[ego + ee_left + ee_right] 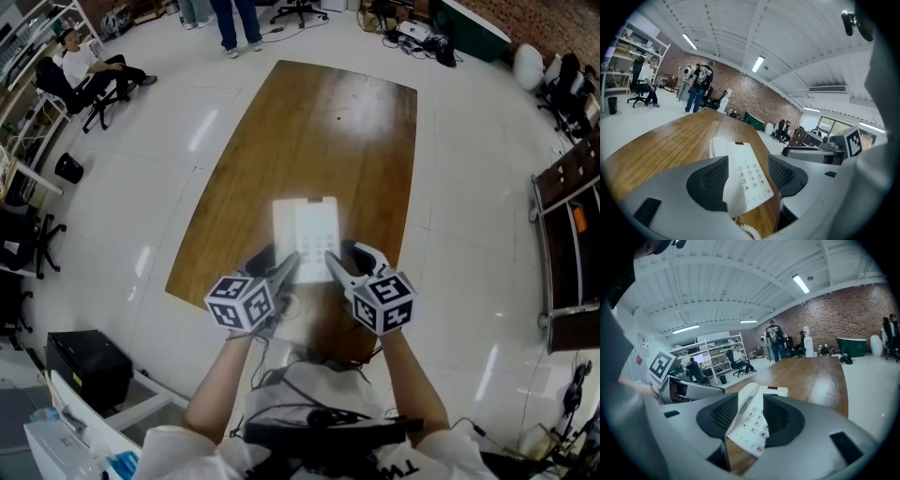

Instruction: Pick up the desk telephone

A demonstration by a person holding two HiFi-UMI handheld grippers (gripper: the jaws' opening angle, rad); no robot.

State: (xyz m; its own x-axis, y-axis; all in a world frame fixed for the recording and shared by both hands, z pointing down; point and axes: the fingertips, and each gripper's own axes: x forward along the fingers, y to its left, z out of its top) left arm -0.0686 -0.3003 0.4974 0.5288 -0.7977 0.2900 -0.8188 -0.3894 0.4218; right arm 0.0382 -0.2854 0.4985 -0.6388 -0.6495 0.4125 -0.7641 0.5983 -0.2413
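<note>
A white desk telephone [305,230] with a keypad lies on the near half of the long wooden table [309,131]; its coiled cord [748,229] shows at its near end. Both grippers sit at the phone's near end. My left gripper [277,264] stands open with the phone's near left corner [745,171] between its jaws, close to the left pad. My right gripper [349,262] is open too, its jaws straddling the near right part, handset and keypad [751,418]. I see no pad pressing on the phone. Marker cubes hide the ground just behind the jaws.
The table's far half is bare wood. People stand beyond the far end [234,23], and one sits at the upper left [80,66]. A black box [89,366] stands at the lower left, a dark cabinet [572,244] at the right, office chairs around.
</note>
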